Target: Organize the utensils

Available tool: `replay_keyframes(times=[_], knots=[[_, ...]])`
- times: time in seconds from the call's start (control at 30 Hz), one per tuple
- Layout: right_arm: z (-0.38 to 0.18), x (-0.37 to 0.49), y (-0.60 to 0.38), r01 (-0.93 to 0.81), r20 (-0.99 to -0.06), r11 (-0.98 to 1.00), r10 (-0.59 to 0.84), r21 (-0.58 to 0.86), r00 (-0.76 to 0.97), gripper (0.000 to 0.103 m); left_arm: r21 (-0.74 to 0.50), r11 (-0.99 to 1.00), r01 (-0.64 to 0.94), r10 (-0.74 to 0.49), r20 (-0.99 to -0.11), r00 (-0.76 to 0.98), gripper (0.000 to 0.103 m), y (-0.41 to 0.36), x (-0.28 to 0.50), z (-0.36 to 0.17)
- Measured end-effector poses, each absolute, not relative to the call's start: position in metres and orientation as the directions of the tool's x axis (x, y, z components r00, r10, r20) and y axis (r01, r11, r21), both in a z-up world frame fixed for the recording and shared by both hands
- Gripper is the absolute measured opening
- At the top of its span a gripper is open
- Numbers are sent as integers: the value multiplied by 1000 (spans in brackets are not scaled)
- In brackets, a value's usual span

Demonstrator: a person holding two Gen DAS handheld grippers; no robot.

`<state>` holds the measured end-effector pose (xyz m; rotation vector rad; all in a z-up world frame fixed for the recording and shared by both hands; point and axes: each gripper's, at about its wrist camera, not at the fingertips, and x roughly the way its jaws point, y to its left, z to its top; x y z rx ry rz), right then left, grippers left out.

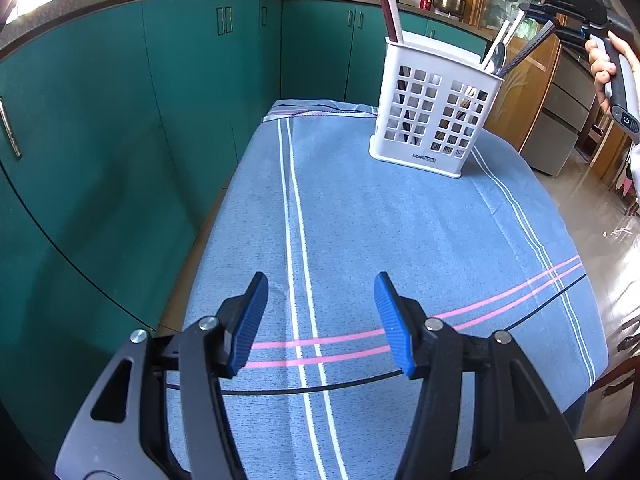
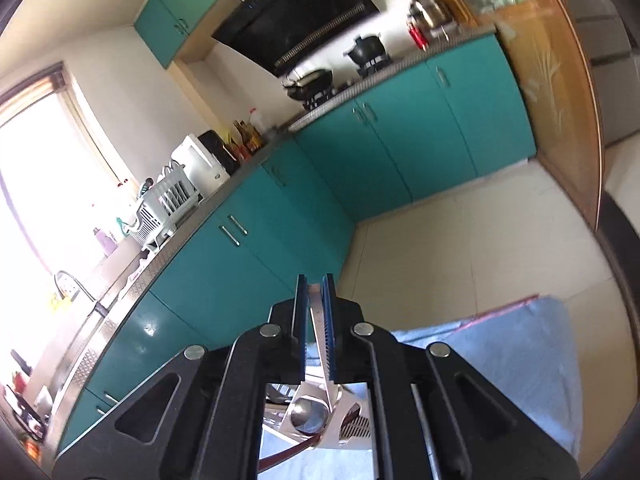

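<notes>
Teal cabinet doors curve round this kitchen under a dark counter, with a black wok and pots on the hob in the upper part of both views. Nearer, a bench (image 1: pixel 400 240) covered in a blue cloth with white and pink stripes fills the middle of the left wrist view.

Towards the upper right of that cloth stands a white plastic utensil holder with square cut-out holes (image 1: pixel 434 112). Dark red chopsticks (image 1: pixel 389 12) lean out of its left compartment, and a spoon, more chopsticks and a dark ribbed rod lean out of its right one, so most of the sorting looks finished.

At the bottom of that frame the left gripper (image 1: pixel 320 320) hovers over bare cloth, its blue-padded jaws spread with nothing between them; I would guess it is idle because nothing loose lies within its reach.

In the upper right corner a hand (image 1: pixel 604 64) holds the right gripper (image 1: pixel 538 12) above the holder. From its own camera, the right gripper's jaws are pinched together on the flat handle of a shiny steel spoon (image 2: pixel 310 414), whose bowl hangs low over the holder's open top. Held by the handle end like that, the spoon can go bowl-first into a compartment. Which compartment sits under it I cannot tell.
</notes>
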<state>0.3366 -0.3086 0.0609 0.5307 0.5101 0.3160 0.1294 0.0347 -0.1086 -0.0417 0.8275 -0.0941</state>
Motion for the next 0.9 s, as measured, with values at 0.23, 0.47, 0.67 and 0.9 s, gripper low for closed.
replay_keyframes(times=[0.23, 0.47, 0.67, 0.9], knots=[[48, 331, -275, -194, -460, 885, 394, 423, 796, 8, -76, 993, 86, -114, -738, 665, 56, 29, 126, -111], [40, 310, -276, -168, -467, 898, 363, 407, 806, 14, -96, 994, 60, -111, -727, 678, 57, 40, 123, -108], [57, 199, -282, -12, -372, 954, 128, 300, 919, 74, -89, 996, 24, -76, -647, 759, 64, 49, 122, -78], [28, 91, -220, 9, -349, 990, 41, 139, 936, 95, -24, 999, 28, -36, -463, 886, 85, 31, 100, -14]])
